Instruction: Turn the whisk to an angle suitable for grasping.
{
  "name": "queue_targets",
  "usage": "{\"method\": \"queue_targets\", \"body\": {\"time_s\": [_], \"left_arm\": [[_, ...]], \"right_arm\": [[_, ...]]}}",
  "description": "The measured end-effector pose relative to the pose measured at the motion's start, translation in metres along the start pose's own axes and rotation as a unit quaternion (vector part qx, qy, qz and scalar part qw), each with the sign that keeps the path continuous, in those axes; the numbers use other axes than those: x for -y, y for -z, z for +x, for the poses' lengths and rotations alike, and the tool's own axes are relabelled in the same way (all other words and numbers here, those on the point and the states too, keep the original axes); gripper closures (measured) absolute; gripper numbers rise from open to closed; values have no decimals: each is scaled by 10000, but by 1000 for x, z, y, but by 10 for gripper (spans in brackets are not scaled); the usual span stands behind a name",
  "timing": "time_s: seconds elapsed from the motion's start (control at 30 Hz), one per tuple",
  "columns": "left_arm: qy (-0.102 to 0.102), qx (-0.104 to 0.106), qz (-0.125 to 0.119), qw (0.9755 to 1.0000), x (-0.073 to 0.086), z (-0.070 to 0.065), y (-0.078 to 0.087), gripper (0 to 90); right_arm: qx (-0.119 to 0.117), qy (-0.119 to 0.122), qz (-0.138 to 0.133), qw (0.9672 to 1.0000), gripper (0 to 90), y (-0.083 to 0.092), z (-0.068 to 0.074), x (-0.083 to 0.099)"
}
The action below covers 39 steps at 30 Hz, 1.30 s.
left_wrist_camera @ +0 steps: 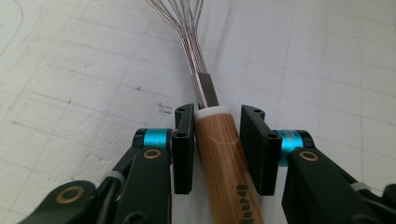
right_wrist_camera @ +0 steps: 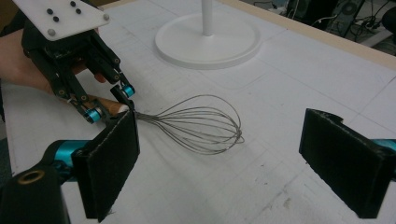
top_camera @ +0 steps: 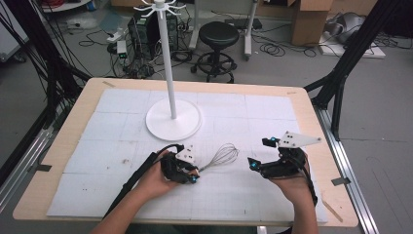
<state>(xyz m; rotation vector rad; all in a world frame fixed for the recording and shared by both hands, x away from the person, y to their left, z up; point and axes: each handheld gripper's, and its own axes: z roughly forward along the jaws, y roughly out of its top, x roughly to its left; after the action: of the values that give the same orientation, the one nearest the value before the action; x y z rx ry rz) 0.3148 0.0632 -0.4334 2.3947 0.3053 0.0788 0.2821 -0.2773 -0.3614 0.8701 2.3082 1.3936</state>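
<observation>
A wire whisk (top_camera: 221, 155) with a wooden handle (left_wrist_camera: 224, 158) lies on the white mat, wires pointing right. My left gripper (top_camera: 194, 171) straddles the handle just behind its white collar. In the left gripper view (left_wrist_camera: 217, 140) one jaw touches the wood and a narrow gap shows at the other, so it is open. My right gripper (top_camera: 258, 152) hovers to the right of the wire head, open wide with nothing between its pads (right_wrist_camera: 219, 163). The right gripper view looks at the whisk (right_wrist_camera: 201, 123) and the left gripper (right_wrist_camera: 111, 103) on the handle end.
A white stand with a tall pole (top_camera: 165, 58) and a round base (top_camera: 174, 119) rises behind the whisk, its base (right_wrist_camera: 208, 39) close to the wires. The gridded mat (top_camera: 122, 112) covers the wooden table (top_camera: 78, 105). A stool (top_camera: 218, 36) and cables sit beyond.
</observation>
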Motion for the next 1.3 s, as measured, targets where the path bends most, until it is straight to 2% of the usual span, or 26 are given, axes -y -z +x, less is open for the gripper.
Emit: {"method": "queue_targets", "body": {"time_s": [0.1, 0.2, 0.4, 0.7, 0.83, 0.93, 1.03, 1.1, 1.13, 1.17, 1.23, 1.27, 1.3], "left_arm": [[-2, 39, 9, 10000, 0, 1, 1, 679], [16, 216, -23, 9998, 1, 3, 1, 685], [-130, 409, -116, 9990, -1, 2, -3, 698], [-425, 451, 71, 9981, -25, 2, -20, 707], [-445, 489, 74, 9978, -33, 4, -28, 707], [-545, 415, 153, 9975, -40, 2, -32, 706], [-557, 402, 163, 9975, -40, 2, -32, 703], [-560, 373, 180, 9976, -39, 2, -31, 618], [-535, 393, 124, 9977, -38, 2, -30, 618], [-516, 427, 7, 9978, -37, 2, -28, 538], [-500, 348, -129, 9981, -36, 4, -20, 509], [-462, 352, -213, 9981, -34, 5, -15, 458], [-448, 365, -330, 9978, -33, 6, -10, 444]], "right_arm": [[1, 1, -2, 10000, 110, 0, 0, 0], [-6, 5, -4, 10000, 110, 0, 0, 0], [-6, 7, -17, 10000, 110, 0, 0, -1], [-9, 42, -39, 10000, 110, 1, 1, -2], [7, 32, -53, 10000, 110, 2, 1, -2], [10, 39, -67, 10000, 110, 3, 0, -2], [6, 15, -68, 10000, 111, 3, 1, -2], [-7, 40, -65, 10000, 110, 3, 1, -2], [-7, 40, -65, 10000, 110, 3, 1, -2], [-7, 34, -68, 10000, 110, 3, 1, -2], [-2, 38, -77, 10000, 110, 3, 1, -2], [6, 24, -81, 10000, 110, 4, 1, -1], [6, 24, -81, 10000, 110, 4, 1, -1]]}}
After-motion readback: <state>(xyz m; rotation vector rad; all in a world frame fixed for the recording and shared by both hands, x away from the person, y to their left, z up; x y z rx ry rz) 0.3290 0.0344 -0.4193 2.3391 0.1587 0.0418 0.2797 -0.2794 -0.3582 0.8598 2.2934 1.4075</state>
